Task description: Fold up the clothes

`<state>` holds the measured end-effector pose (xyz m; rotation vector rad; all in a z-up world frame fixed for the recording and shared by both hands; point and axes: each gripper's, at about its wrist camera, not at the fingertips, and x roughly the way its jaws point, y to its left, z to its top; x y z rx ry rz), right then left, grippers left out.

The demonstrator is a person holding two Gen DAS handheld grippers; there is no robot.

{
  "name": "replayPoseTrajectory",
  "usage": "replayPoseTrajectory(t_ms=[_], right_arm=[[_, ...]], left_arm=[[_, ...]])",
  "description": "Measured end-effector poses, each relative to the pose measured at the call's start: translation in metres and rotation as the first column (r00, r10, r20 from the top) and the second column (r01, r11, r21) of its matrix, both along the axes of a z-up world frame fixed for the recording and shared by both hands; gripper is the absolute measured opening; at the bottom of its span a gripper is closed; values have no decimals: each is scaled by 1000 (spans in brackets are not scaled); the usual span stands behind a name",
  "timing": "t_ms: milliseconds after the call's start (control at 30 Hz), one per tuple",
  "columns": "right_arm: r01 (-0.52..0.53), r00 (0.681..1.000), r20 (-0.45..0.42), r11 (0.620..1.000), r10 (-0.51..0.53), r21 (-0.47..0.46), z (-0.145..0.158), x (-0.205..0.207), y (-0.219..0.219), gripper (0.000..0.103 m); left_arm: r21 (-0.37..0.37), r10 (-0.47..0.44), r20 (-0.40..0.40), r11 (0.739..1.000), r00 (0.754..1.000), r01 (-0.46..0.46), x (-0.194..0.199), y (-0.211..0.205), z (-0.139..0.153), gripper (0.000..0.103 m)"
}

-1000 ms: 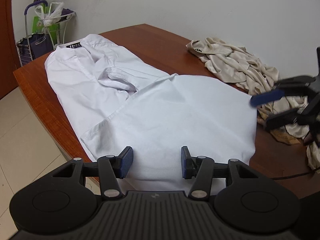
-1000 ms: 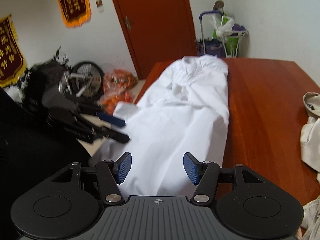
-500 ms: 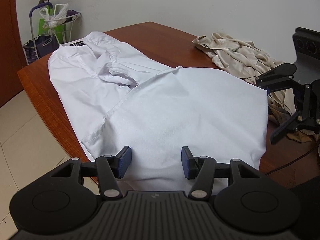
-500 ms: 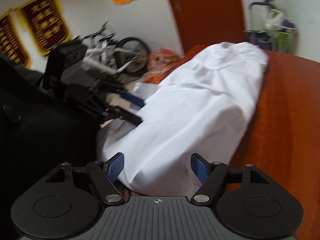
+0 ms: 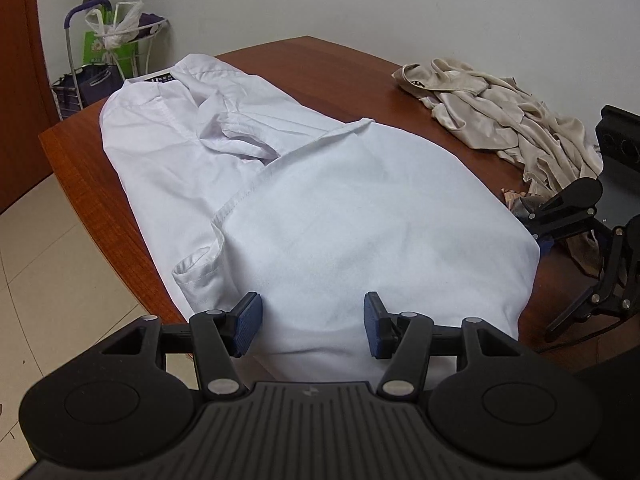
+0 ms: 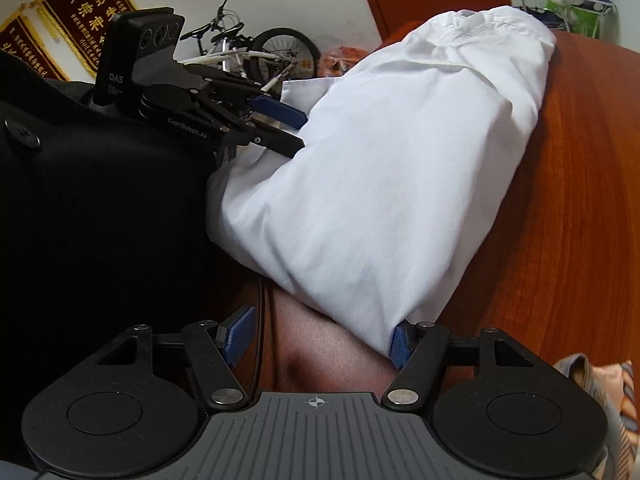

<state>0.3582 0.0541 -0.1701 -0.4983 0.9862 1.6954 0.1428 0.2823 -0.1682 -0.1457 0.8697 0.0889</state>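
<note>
On table (image 5: 328,60), white shirt (image 5: 320,208), both grippers parted

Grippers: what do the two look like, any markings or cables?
Both are black with ribbed grey tops and blue ridged pads. The left gripper bears white lettering, "DAS" and "GenRobot.AI", and a three-lens camera block. A thin dark cable runs by the right gripper.

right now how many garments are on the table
2: a white shirt spread along the table's near side, and a crumpled beige garment by the far right edge. That heap could hide more pieces.
</note>
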Motion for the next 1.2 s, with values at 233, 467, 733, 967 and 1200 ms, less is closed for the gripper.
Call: replayPoseTrajectory(t_ms=[233,467,733,967,1200], right_arm=[[148,983,100,988,-152,44,31,6,-12,70],[339,915,176,929,-362,148,78,16,8,84],[350,898,219,922,-381,166,79,13,61,97],[306,894,285,935,-347,179,63,8,108,102],[202,919,321,972,-230,118,23,-1,139,103]], left_arm=[[-13,3,-3,1000,1000,-3,0,2,1,62],[-3,1,31,1000,1000,-1,-1,1,13,62],[31,24,49,999,999,-26,-2,8,23,63],[8,95,70,995,993,-96,-3,21,21,63],[-11,102,44,995,994,-102,3,27,8,63]])
